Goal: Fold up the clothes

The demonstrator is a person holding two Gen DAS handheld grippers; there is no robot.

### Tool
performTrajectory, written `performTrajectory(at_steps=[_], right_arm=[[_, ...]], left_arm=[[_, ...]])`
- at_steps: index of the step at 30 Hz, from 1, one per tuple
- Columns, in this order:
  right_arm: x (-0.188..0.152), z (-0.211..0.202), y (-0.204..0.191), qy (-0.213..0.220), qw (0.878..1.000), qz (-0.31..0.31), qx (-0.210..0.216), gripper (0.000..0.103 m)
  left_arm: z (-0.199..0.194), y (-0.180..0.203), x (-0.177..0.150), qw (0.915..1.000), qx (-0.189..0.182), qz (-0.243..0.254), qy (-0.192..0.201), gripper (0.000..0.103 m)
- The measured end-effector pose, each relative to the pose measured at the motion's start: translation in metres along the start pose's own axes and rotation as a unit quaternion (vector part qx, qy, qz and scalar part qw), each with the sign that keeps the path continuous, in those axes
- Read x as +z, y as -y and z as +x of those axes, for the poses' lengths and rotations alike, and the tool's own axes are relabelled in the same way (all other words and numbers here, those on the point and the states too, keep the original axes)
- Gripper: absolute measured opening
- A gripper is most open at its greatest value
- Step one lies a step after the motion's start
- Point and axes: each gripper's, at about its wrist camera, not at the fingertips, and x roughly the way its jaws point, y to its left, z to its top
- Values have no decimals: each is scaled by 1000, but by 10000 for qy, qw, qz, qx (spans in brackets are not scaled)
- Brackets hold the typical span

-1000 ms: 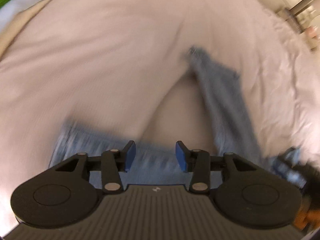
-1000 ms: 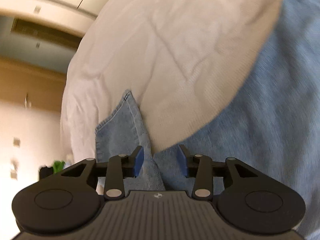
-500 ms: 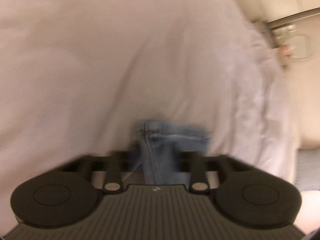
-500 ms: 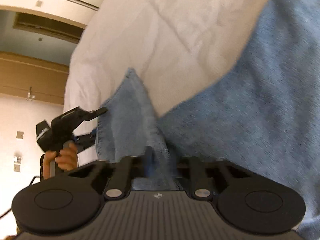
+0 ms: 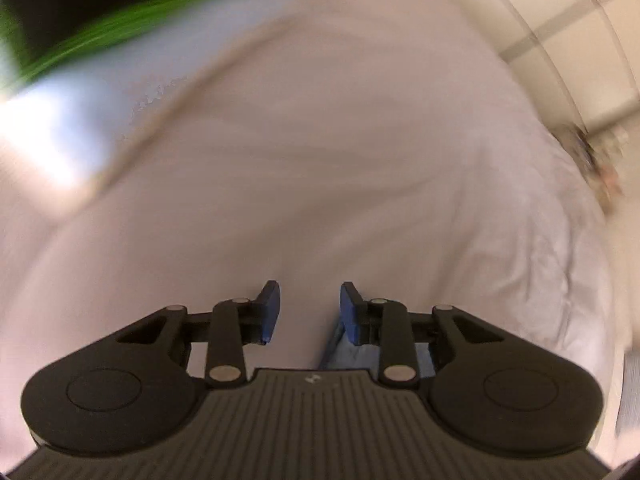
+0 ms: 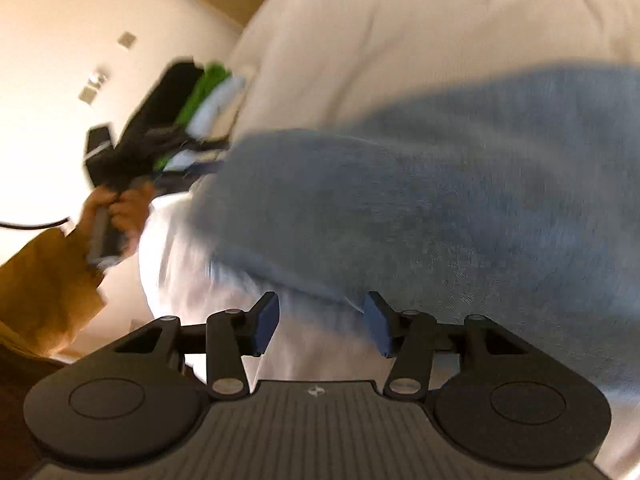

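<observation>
Light blue jeans (image 6: 460, 208) lie folded over on the white bed (image 6: 420, 20), filling the right wrist view. My right gripper (image 6: 322, 324) is open and empty just over their near edge. My left gripper (image 5: 308, 312) is open and empty above the white sheet (image 5: 320, 160); a small piece of the jeans (image 5: 348, 354) shows under its right finger. In the right wrist view the left gripper (image 6: 108, 236) shows in the person's hand beside the bed, blurred.
A pile of clothes, black, green and pale blue (image 6: 188, 108), sits at the far end of the bed; it shows blurred green (image 5: 120, 28) in the left wrist view. A wall with sockets (image 6: 128, 40) is at the left.
Both grippers held jeans fabric half a second ago and have let go and opened. The jeans now lie doubled over. Both cameras swung; the left one has drawn back from the jeans.
</observation>
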Motion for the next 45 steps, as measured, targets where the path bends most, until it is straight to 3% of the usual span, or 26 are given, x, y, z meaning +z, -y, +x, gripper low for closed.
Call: performTrajectory(at_steps=[4, 7, 11, 14, 17, 20, 21, 23, 24, 25, 27, 29, 32, 35, 38, 41, 45], right_arm=[[-15, -4, 1, -127, 9997, 218, -62, 52], [-19, -19, 12, 29, 9985, 421, -352, 53], [-29, -53, 30, 447, 9921, 951, -688, 53], [-37, -88, 44, 901, 9847, 1148, -947, 53], [-39, -124, 66, 1487, 9726, 1121, -1390, 53], [-42, -170, 96, 2242, 9418, 862, -2352, 53], [-46, -180, 111, 2295, 9313, 754, -2724, 53], [-55, -198, 142, 2392, 9058, 535, -3455, 70], [-59, -207, 157, 2434, 8909, 424, -3813, 72], [-64, -215, 172, 2451, 8756, 326, -4150, 70], [-79, -223, 207, 2232, 8602, 316, -4573, 63], [-95, -250, 222, 2694, 8582, 426, -4348, 58], [-110, -288, 233, 3315, 8323, 485, -4416, 62], [-123, -304, 250, 3642, 8228, 477, -4337, 69], [-135, -292, 266, 3476, 8229, 391, -4477, 68], [-149, -288, 249, 3561, 8132, 692, -4551, 68], [-185, -285, 201, 3944, 8281, 865, -3889, 72]], left_arm=[[-30, -14, -52, 9983, -143, -567, -2, 31], [-32, 4, -83, 9967, -479, -643, -146, 32], [-21, 57, -119, 9963, -772, -75, -383, 33], [-3, 98, -140, 9956, -478, 741, -325, 33], [5, 128, -162, 9887, -188, 1488, -21, 34], [16, 151, -182, 9767, 41, 2110, 399, 39], [21, 158, -188, 9707, 168, 2333, 554, 42], [34, 158, -198, 9554, 643, 2766, 808, 43], [40, 152, -203, 9478, 927, 2917, 898, 45], [43, 142, -205, 9435, 1174, 2942, 971, 45], [33, 126, -208, 9453, 1219, 2760, 1240, 39], [24, 126, -208, 9434, 1425, 2612, 1465, 35], [13, 134, -215, 9535, 717, 2460, 1587, 40], [26, 148, -240, 9426, 398, 2903, 1602, 46], [41, 145, -259, 9378, 603, 2977, 1684, 46], [21, 131, -267, 9390, 904, 2770, 1826, 46], [-16, 100, -272, 9522, 888, 2171, 1956, 45]])
